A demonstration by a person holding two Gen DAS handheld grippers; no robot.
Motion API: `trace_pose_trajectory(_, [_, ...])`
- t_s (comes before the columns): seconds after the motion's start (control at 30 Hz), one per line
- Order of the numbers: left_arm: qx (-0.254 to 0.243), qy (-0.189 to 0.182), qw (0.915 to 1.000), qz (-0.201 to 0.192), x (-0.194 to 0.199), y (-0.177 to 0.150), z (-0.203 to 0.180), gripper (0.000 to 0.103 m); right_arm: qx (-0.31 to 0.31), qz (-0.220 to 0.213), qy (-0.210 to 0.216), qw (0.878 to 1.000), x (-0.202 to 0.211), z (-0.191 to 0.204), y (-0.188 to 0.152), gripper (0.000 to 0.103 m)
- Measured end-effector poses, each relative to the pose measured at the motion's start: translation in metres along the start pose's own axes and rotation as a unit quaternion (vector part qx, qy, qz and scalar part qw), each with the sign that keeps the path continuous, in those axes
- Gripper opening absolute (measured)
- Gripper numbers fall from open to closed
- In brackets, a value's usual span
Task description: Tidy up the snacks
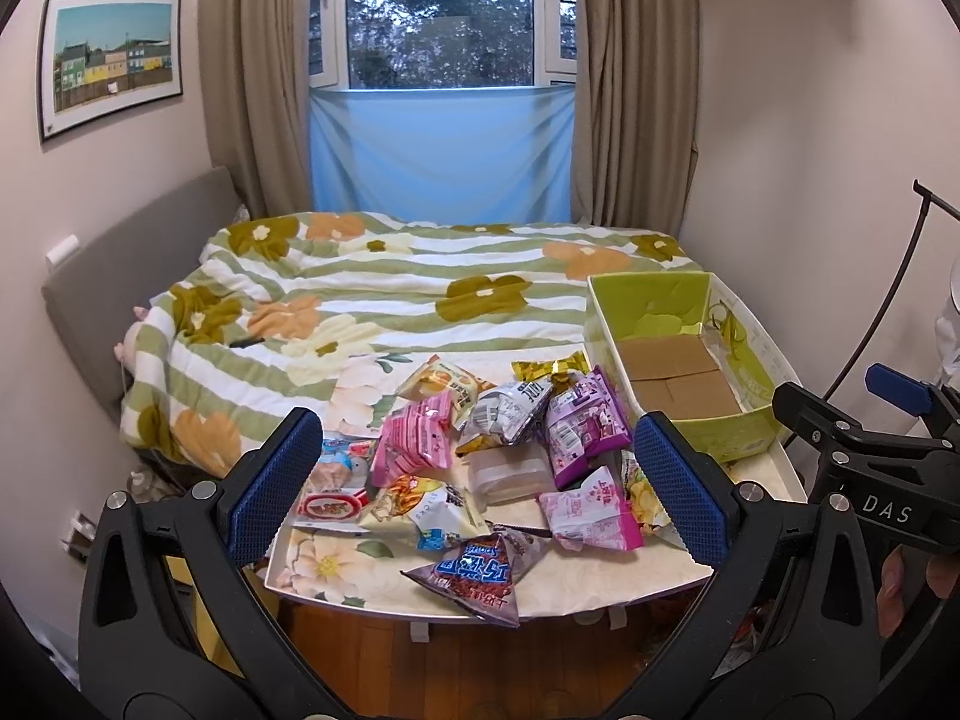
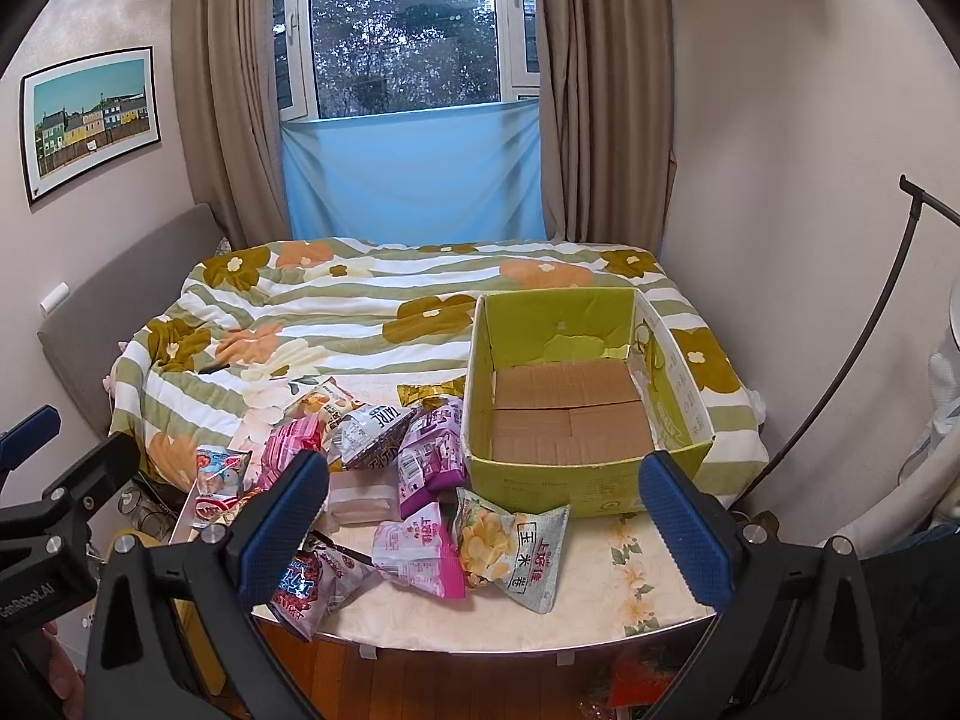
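left gripper (image 1: 480,480) wide open, empty, snack pile (image 1: 480,468) between jaws | right gripper (image 2: 483,525) wide open, empty, pile at 10 o'clock | 1 box (image 2: 570,420) at 12, about 12 packs

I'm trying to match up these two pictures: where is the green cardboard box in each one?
Left wrist view: the green box sits right of centre, beyond the right blue pad.
Right wrist view: the box is near the centre, showing its bare cardboard floor.
Shared landmark: the purple snack bag lies just left of it.
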State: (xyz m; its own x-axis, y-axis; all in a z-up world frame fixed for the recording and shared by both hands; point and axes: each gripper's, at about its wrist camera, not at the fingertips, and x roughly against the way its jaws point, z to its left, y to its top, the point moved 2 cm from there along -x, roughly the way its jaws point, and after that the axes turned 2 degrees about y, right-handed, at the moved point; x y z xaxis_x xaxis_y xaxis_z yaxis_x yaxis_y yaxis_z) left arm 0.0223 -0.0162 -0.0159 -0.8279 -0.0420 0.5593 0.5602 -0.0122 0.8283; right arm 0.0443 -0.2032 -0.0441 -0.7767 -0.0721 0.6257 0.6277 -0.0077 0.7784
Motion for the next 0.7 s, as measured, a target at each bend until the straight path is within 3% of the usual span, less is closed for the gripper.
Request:
trace_pose_trajectory(0.53, [0.001,-0.002,1.0,-0.002,-0.0002,-0.0004,-0.0018,0.103,-0.001,-0.001,0.001,1.0,-0.0003,-0.0005,0.0003,0.103])
trace_pose_trajectory(0.7, [-0.001,-0.019,0.9997,0.017,-0.0036,0.0025,-0.001,0.103,-0.004,0.001,0.002,1.0,0.0008,0.0002,-0.0016,0.103])
